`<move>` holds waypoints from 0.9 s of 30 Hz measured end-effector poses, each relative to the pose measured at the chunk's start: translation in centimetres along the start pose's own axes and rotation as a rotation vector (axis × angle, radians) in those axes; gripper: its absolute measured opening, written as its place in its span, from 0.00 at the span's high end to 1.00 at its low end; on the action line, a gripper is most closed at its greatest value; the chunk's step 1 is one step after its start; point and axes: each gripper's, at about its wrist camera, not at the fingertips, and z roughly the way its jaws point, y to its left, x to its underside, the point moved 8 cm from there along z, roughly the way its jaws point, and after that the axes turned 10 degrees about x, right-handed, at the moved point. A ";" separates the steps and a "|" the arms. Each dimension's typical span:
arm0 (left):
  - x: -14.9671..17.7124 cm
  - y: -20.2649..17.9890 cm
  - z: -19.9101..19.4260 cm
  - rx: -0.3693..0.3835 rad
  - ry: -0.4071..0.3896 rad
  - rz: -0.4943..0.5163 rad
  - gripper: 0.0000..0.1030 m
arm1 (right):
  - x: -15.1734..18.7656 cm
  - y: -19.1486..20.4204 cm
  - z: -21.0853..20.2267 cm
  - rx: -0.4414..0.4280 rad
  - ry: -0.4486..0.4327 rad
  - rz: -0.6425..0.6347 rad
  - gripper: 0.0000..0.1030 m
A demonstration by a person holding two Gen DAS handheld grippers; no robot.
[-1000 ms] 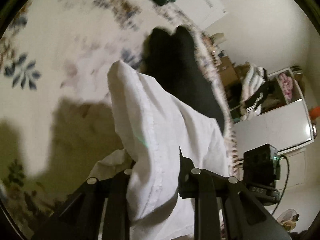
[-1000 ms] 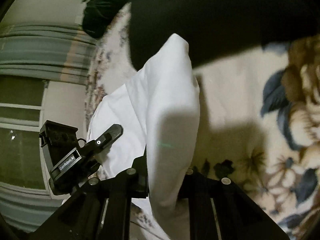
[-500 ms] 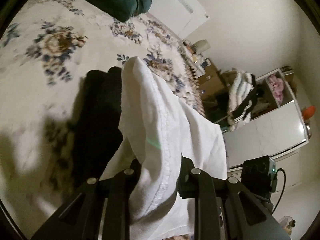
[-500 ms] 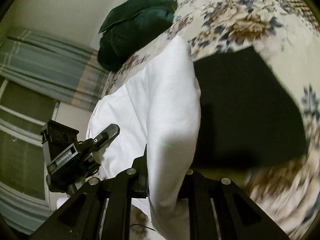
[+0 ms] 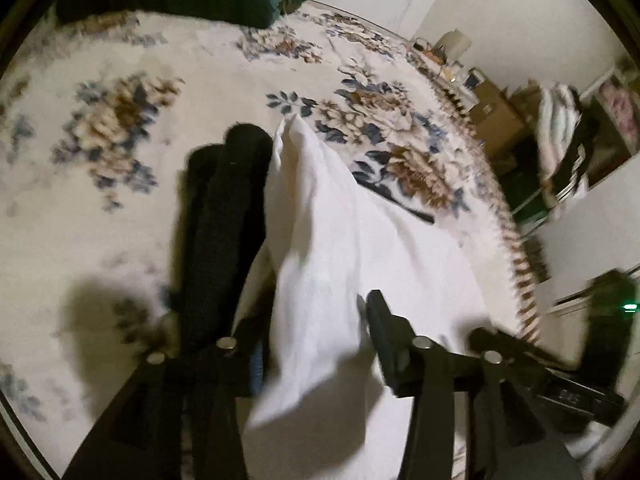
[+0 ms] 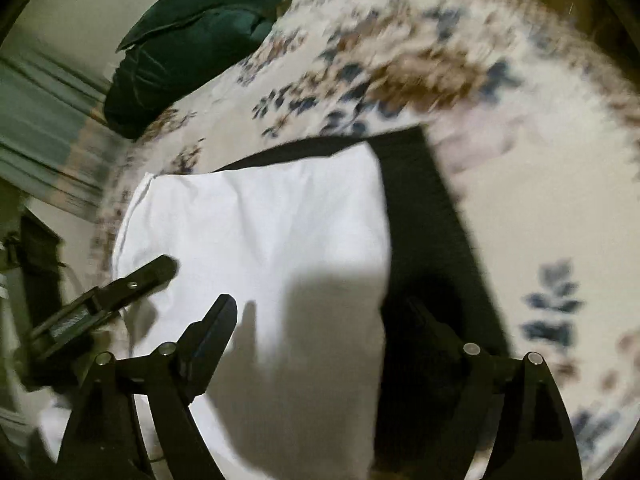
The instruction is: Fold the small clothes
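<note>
White garment [image 6: 256, 240] lies limp on the bed [image 6: 520, 200], directly ahead of both tools. Right tool [image 6: 332, 320] and left tool [image 5: 308, 320] spread, holding nothing. Light, soft, floppy; grip hem corners.

floral bedspread [image 5: 120, 184] | green pillow [image 6: 192, 40] | white walls [image 5: 520, 8]
</note>
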 end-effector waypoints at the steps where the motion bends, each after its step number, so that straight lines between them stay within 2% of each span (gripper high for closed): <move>1: 0.2 -0.1 -0.7 -0.040 0.000 0.021 0.22 | 0.5 -0.1 -1.4 0.088 -0.035 -0.027 0.14; 2: 0.4 -0.2 -1.5 -0.076 -0.009 0.036 0.13 | 1.2 -0.2 -2.5 0.141 -0.055 -0.041 0.05; 3: 0.6 -0.2 -2.5 -0.102 -0.020 0.048 0.09 | 1.7 -0.1 -3.7 0.190 -0.075 -0.049 0.02; 5: 1.8 -0.6 -4.9 -0.146 -0.024 0.062 0.09 | 3.3 0.1 -6.4 0.282 -0.112 -0.057 0.00; 9: 4.2 -1.2 -10.0 -0.211 -0.012 0.074 0.09 | 6.0 1.0 -11.8 0.384 -0.168 -0.046 0.00; 13: 6.4 -2.6 -17.0 -0.271 -0.041 0.095 0.09 | 9.5 2.7 -18.9 0.394 -0.191 -0.020 0.00; 18: 9.0 -5.2 -27.1 -0.295 -0.108 0.129 0.09 | 14.1 7.0 -30.0 0.405 -0.278 -0.028 0.00; 25: 13.6 -8.9 -39.6 -0.256 -0.182 0.195 0.09 | 22.3 13.2 -45.9 0.413 -0.399 -0.024 0.00; 27: 15.3 -9.9 -42.7 -0.248 -0.194 0.222 0.09 | 24.4 14.5 -49.3 0.416 -0.423 -0.024 0.00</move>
